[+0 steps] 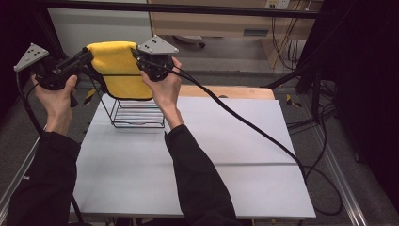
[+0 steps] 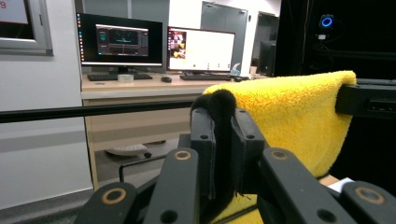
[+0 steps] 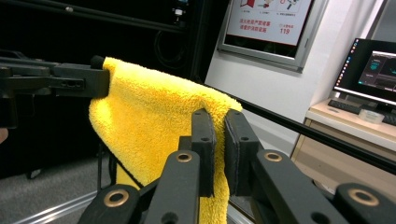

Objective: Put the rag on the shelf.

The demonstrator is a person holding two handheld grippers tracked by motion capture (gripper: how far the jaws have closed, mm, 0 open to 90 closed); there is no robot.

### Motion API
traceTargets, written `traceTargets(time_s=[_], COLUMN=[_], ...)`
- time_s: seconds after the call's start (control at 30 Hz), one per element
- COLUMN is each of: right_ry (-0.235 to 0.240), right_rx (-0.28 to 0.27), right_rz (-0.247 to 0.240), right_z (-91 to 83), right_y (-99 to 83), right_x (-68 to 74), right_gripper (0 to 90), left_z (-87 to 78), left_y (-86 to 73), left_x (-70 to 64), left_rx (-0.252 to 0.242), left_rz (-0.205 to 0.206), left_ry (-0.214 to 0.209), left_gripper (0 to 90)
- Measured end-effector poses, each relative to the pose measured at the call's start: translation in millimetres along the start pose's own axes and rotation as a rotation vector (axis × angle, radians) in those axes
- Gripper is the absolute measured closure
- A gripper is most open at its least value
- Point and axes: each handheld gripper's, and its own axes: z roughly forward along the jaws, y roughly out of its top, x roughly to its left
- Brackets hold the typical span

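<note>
A yellow towel [image 1: 117, 68] hangs stretched between my two grippers above a black wire rack [image 1: 136, 114] at the table's back left. My left gripper [image 1: 88, 57] is shut on the towel's left top corner, and my right gripper [image 1: 138, 52] is shut on its right top corner. In the left gripper view the jaws [image 2: 222, 105] pinch a dark fold of the towel [image 2: 289, 112], with the other gripper [image 2: 369, 100] holding the far corner. In the right gripper view the jaws [image 3: 217, 122] clamp the towel's [image 3: 149, 112] edge, and the other gripper [image 3: 70, 80] grips the far corner.
The white table [image 1: 226, 155] spreads right and forward of the rack. A black cable [image 1: 244, 125] trails from the right gripper across it to the right edge. A black frame bar [image 1: 188, 8] runs overhead behind. A desk with monitors [image 2: 121, 42] stands beyond.
</note>
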Motion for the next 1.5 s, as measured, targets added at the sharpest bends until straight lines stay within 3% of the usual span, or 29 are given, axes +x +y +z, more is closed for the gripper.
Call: traceTargets(time_s=[0.37,0.63,0.8,1.23,1.37,1.5], right_ry=[0.039,0.079,0.112,0.168,0.177,0.184], right_rx=[0.045,0.085,0.119,0.197,0.207,0.211], right_rz=[-0.007,-0.010,-0.023,-0.052,-0.052,-0.062], right_z=[-7.3,-17.3,-23.3,-30.5,-31.1,-32.0], right_y=[0.3,-7.4,-12.8,-28.4,-32.5,-34.9], right_x=[5.5,7.6,11.2,17.7,17.8,18.5], right_gripper=[83.4,83.2,83.1,82.8,82.6,82.6], left_z=[-9.7,-16.0,-21.5,-29.7,-35.3,-47.1], left_y=[-5.4,-11.5,-17.8,-32.1,-32.3,-25.9], left_x=[-3.1,-10.1,-11.7,-19.4,-19.8,-17.8], left_rx=[0.042,0.097,0.126,0.194,0.209,0.203], left_rz=[0.009,0.041,0.033,0.076,0.086,0.066], left_ry=[-0.015,-0.030,-0.047,-0.038,-0.033,-0.020], left_gripper=[80.5,79.9,79.3,77.0,72.8,64.4])
